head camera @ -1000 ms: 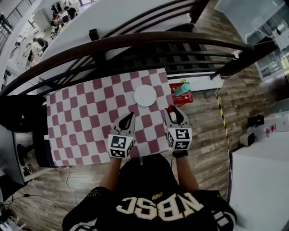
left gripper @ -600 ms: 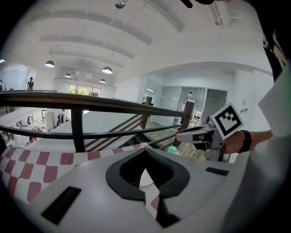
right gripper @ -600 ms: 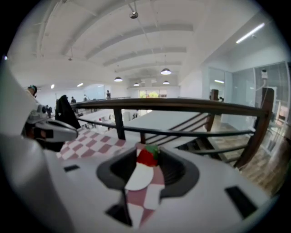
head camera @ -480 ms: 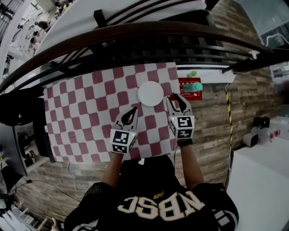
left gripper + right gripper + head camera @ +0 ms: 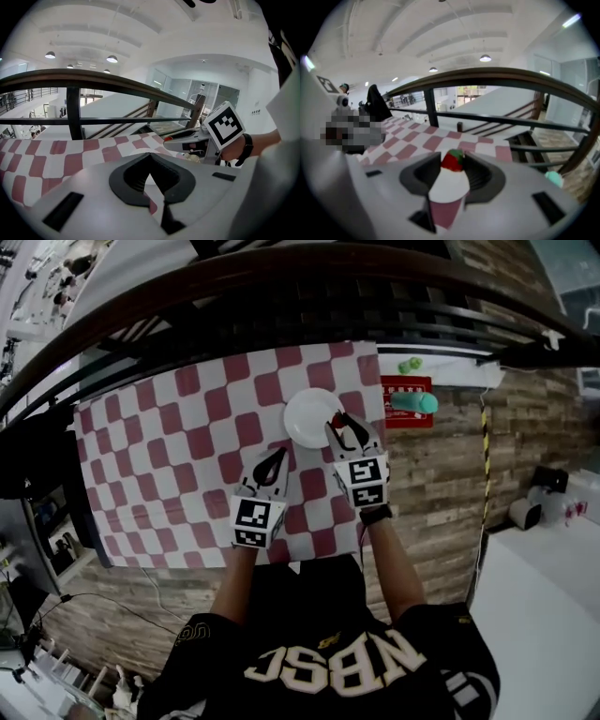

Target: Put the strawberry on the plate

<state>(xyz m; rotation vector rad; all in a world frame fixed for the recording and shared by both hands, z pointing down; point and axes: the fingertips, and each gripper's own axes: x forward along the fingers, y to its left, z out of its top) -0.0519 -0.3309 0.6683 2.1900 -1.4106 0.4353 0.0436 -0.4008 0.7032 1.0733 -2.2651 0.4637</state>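
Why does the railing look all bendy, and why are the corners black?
Right gripper view: the wide lens bows the railing into an arc and leaves black corners; the strawberry in the right claw looks fairly sharp. Left gripper view: same curve and dark rim, and the ceiling lamps glow bright. Head view: the railing bends too, a little soft.

Matt checked cloth (image 5: 187,427); smooth plate (image 5: 302,413); glossy rail (image 5: 281,273).

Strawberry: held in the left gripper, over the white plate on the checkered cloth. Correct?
Not the left: the strawberry is held in the right gripper, as the right gripper view shows. The left gripper holds nothing. The rest stands: it is over the white plate on the checkered cloth.
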